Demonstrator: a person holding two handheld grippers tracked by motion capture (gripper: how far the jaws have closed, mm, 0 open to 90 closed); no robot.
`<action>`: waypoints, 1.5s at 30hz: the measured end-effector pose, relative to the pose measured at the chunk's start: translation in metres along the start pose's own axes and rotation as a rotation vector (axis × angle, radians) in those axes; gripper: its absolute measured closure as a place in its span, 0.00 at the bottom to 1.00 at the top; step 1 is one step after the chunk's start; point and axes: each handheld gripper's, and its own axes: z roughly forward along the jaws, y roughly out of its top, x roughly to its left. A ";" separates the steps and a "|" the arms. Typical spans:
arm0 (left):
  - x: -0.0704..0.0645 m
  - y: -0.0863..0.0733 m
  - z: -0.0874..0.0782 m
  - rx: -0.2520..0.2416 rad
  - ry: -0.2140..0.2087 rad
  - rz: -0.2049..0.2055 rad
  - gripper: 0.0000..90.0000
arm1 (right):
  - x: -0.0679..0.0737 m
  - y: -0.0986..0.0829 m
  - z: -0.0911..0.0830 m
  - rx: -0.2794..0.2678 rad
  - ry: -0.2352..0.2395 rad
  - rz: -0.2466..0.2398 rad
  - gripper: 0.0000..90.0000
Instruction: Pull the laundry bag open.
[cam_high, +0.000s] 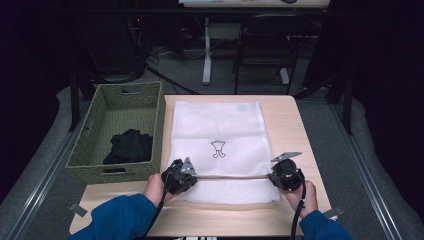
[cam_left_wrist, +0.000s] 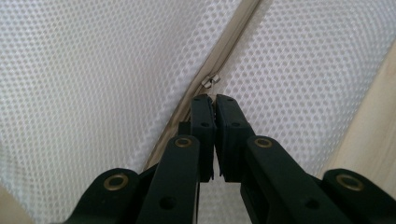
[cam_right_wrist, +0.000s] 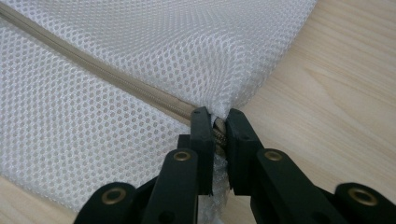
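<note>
A white mesh laundry bag (cam_high: 216, 145) is laid flat on a wooden table (cam_high: 295, 125), with a beige zipper (cam_high: 230, 177) running across its near part. The left gripper (cam_high: 192, 176) is held at the left end of this zipper and the right gripper (cam_high: 272, 177) at the right end; each is carried in a hand with a blue sleeve (cam_high: 120, 217).

In the left gripper view, the left gripper (cam_left_wrist: 214, 99) is seen with its jaws brought together, almost no gap being left between them. The metal zipper pull (cam_left_wrist: 210, 81) lies just ahead of the fingertips (cam_left_wrist: 201, 103); whether a tab or cloth is pinched between them cannot be told. Mesh is spread to both sides of the jaws.

In the right gripper view, the right gripper (cam_right_wrist: 215, 114) is closed on the end of the zipper (cam_right_wrist: 107, 77), a bunch of mesh and zipper tape being clamped between the fingers (cam_right_wrist: 201, 126). The zipper line runs away from the fingertips to the upper left, and bare table (cam_right_wrist: 336, 93) is seen to their right.

A woven green basket (cam_high: 95, 117) stands beside the bag, beyond and outside the left gripper's fingers, and dark clothing (cam_high: 129, 146) lies inside it.
</note>
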 end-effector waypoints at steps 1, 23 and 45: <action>0.001 -0.002 -0.001 0.002 0.001 -0.002 0.96 | 0.000 0.000 0.000 0.002 -0.002 0.001 0.93; 0.022 -0.041 -0.023 0.027 0.048 -0.098 0.96 | -0.001 -0.001 0.003 0.005 -0.016 -0.006 0.93; 0.039 -0.069 -0.037 0.058 0.092 -0.178 0.96 | 0.005 0.001 0.006 0.019 -0.006 -0.023 0.93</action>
